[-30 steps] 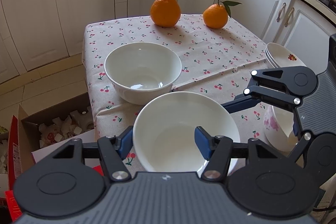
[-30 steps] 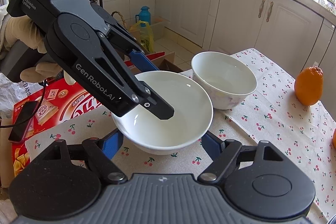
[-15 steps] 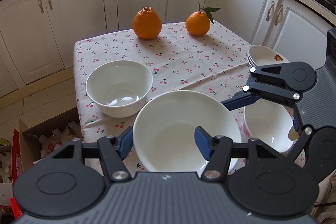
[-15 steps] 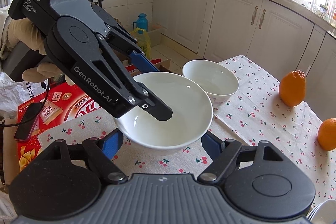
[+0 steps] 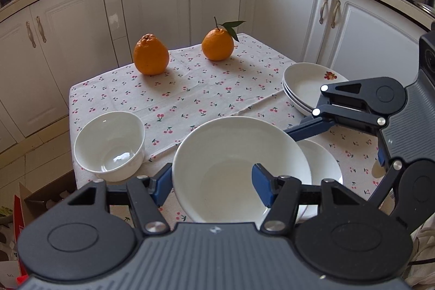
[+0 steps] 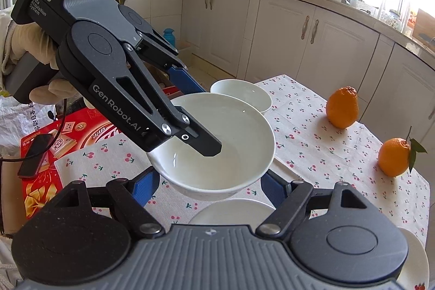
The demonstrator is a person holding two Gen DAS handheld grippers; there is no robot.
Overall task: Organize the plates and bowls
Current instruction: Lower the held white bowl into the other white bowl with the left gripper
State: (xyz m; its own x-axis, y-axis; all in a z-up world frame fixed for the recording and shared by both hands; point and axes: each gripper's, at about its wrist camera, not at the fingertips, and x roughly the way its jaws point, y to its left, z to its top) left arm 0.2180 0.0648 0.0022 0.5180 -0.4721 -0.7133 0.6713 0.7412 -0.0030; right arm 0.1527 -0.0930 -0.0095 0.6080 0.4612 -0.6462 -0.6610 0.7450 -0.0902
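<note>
Left gripper (image 5: 212,181) pinches white bowl (image 5: 242,167) by its rim, held above 2nd bowl (image 5: 323,167), mostly hidden. Right gripper (image 6: 209,182), spread wide, flanks it, prob. not touching. Beyond: small bowl (image 5: 108,144), plate stack (image 5: 304,86), partly cut off.

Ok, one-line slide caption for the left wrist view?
Left gripper lifts a white bowl over another bowl, right gripper alongside.
</note>
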